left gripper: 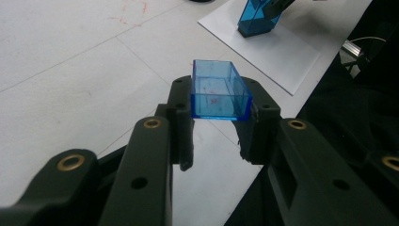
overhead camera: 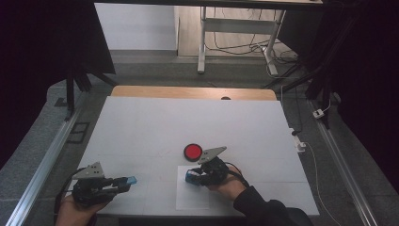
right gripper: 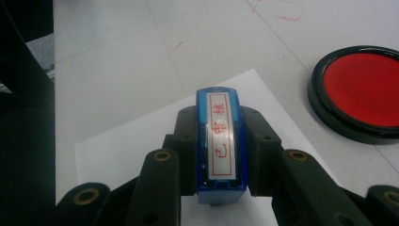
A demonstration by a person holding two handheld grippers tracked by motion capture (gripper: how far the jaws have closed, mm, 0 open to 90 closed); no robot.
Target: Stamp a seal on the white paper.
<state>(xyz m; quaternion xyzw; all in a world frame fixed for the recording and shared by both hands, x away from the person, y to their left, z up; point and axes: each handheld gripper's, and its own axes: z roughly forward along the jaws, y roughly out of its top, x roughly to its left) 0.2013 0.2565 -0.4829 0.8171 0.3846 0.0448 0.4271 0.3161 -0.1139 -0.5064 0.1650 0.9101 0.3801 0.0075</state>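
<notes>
Blue stamp [right gripper: 221, 141], red-character label; clear blue cap [left gripper: 217, 92] hollow.

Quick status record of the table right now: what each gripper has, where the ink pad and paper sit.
left gripper: shut on the blue cap, an open clear-blue box, held above the table near its near-left corner
right gripper: shut on the blue stamp, red characters on its label facing the camera, over the paper
paper: white sheet, flat, near the table's front edge
ink pad: round, red, lid off, just beyond the paper
table: white top
</notes>
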